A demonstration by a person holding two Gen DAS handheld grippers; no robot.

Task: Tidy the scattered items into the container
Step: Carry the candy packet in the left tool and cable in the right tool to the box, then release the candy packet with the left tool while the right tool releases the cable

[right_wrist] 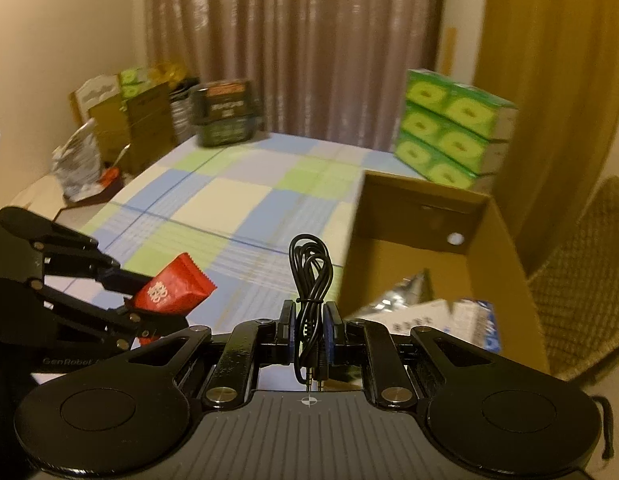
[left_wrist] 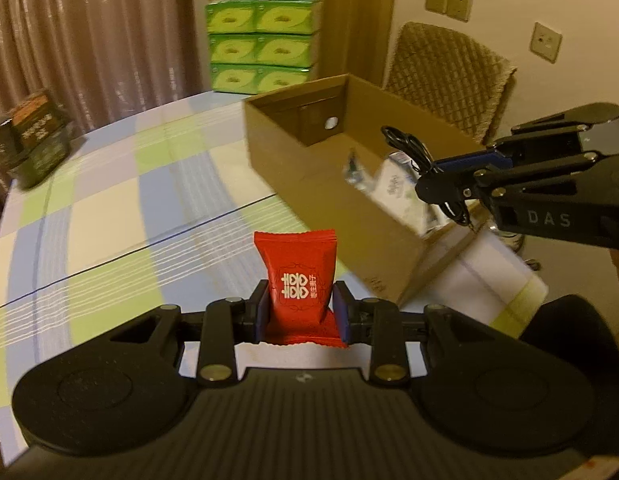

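I am carrying the last visible items toward the part-filled cardboard box [left_wrist: 309,184]: left gripper [left_wrist: 299,304] clamped on a red sachet [left_wrist: 297,276], right gripper [right_wrist: 309,324] clamped on a coiled black cable [right_wrist: 311,272]

You're in a home room: curtains [right_wrist: 293,40], a cushioned chair [left_wrist: 449,76], and a checked-cloth surface [left_wrist: 129,200] ahead of the jaws.

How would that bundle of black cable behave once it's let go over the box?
The black cable is probably floppy: its loops sag above the right gripper and its plugs dangle below. It looks light, pinched by thin fingers. It would likely flop into the cardboard box, not roll.
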